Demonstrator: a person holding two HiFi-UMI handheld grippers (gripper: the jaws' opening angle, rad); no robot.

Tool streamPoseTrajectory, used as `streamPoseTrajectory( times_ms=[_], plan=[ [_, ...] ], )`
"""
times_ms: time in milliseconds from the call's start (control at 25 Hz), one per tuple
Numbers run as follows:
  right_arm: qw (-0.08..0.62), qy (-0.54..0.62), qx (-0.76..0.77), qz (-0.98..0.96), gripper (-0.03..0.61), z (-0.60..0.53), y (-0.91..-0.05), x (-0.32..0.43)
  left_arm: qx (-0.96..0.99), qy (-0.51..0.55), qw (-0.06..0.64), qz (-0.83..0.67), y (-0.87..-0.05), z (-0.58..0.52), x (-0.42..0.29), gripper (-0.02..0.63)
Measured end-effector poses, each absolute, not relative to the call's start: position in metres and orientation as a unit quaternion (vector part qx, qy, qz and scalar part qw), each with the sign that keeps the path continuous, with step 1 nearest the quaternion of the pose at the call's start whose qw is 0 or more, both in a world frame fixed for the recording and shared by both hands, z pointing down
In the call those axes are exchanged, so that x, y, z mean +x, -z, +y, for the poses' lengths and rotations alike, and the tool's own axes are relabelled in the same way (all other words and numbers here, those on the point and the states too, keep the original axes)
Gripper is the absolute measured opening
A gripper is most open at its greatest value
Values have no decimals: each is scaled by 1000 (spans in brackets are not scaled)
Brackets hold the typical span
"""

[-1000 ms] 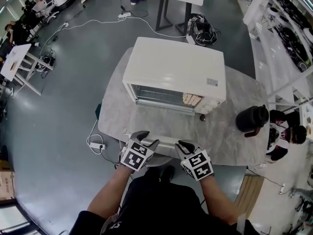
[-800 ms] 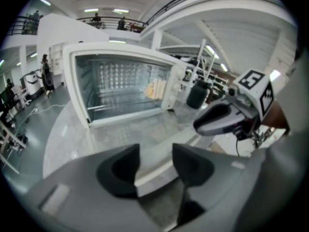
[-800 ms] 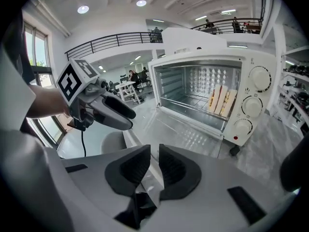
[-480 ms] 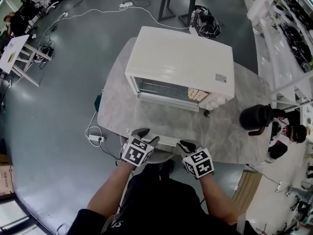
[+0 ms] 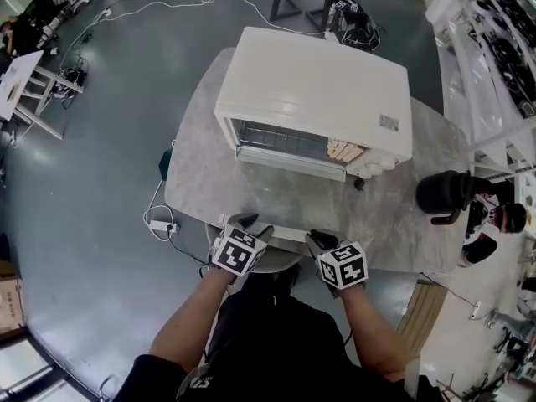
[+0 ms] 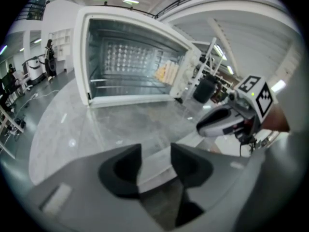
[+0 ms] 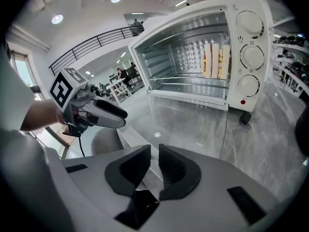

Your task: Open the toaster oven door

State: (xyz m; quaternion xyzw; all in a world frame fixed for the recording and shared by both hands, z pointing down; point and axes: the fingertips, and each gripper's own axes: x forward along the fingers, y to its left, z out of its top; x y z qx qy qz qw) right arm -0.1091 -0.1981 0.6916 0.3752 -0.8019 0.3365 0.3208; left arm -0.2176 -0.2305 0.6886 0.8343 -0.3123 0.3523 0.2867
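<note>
We see the toaster oven (image 5: 314, 82) straight ahead of both grippers on the tabletop (image 5: 191, 170), its glass door (image 5: 289, 193) folded down flat toward us. The left gripper (image 6: 154, 154) stands wide and is closing, with the door's white handle (image 5: 285, 232) between its jaws. Just right of it, the right gripper (image 7: 154, 159) is narrow and closing, pinching the same handle.
</note>
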Motion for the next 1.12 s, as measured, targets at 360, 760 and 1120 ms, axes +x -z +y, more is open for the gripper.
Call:
streamPoseTrajectory(
  times_ms=[360,760,1120],
  plan=[
    [334,-337,391,-788,20,-201,-700,-111,834,-350,289,-313,-696,-231,-225,138],
    [323,-339,424,-775,23,-197,-670,-107,845,-297,299,-330,-660,-244,-254,135],
    [276,-312,462,-783,20,-227,-623,-91,863,-231,268,-361,-611,-287,-265,89]
  ],
)
